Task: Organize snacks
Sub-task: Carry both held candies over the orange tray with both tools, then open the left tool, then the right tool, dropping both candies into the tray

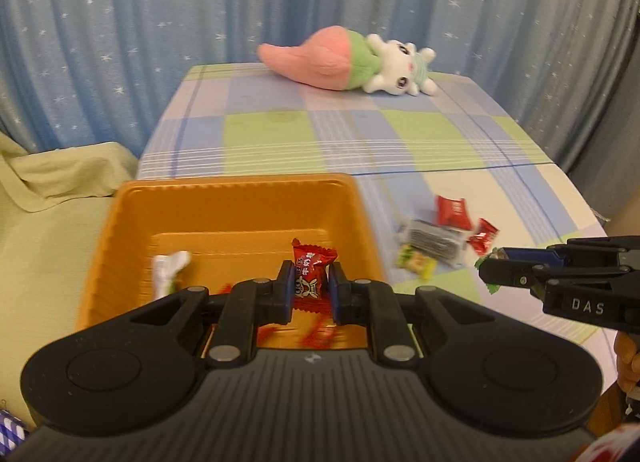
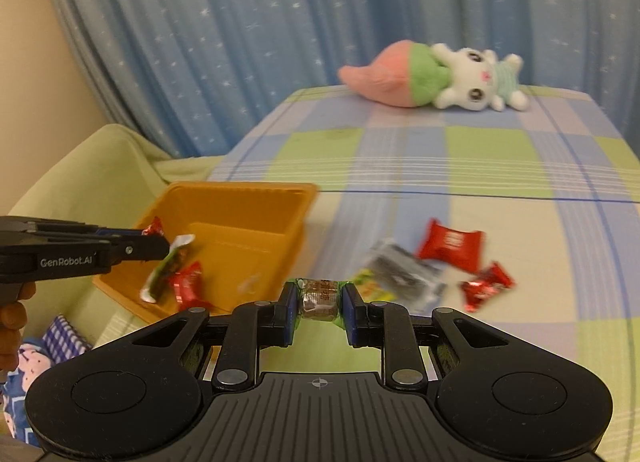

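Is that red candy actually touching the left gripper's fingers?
Touching. In the left wrist view, the red candy sits pinched between the left gripper's blue-padded fingers, both pressing its wrapper.

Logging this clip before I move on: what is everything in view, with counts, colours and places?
Tray: one, orange, near-left table corner.
Wrapped snacks in tray: red one, white-green one, possibly more.
Held candies: red in left jaws, brown with green wrap in right jaws.
Loose snacks on cloth: two red, one grey, one yellow-green.
Plush toy: one, pink, green, white, far edge.
Tablecloth: checked blue, green, cream.
Curtain: blue, starred, behind.
Left gripper, right gripper: black, both shut; fingers of the hand on the left gripper.
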Motion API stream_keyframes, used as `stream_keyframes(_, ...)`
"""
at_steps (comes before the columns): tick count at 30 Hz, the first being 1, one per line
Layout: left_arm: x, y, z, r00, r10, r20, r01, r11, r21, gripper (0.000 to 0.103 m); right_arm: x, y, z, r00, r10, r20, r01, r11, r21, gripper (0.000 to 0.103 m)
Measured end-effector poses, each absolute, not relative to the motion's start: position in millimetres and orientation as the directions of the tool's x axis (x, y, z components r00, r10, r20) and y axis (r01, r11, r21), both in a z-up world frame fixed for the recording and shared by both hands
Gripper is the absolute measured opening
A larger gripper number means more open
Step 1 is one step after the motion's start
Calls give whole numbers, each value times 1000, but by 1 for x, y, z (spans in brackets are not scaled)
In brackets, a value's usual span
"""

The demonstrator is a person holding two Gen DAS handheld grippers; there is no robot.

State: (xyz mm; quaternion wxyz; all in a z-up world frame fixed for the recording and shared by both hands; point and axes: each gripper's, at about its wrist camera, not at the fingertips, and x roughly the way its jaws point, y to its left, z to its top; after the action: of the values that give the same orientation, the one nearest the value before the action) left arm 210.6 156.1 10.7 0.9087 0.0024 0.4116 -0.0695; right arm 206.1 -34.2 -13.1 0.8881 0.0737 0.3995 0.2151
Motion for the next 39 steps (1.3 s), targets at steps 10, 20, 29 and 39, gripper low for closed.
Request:
stream_keyframes(10, 215, 220, 9, 658, -75, -749, 74, 997, -34, 16, 221, 27, -21, 570, 473, -672, -367, 878, 307, 24)
stream_keyframes(20, 229, 238, 3, 666, -81, -741, 69, 997, -47, 16, 242, 53, -23, 581, 475, -661, -397, 874, 280, 24)
stream_keyframes(29, 248, 231, -10, 648, -101, -755, 104, 994, -44, 16, 257, 58, -29, 579, 468, -667, -385, 879, 282, 24)
stream_keyframes(39, 276, 225, -30, 604, -120, -788, 146, 989, -39, 16, 278, 72, -46, 533, 475, -700, -377, 874, 306, 24)
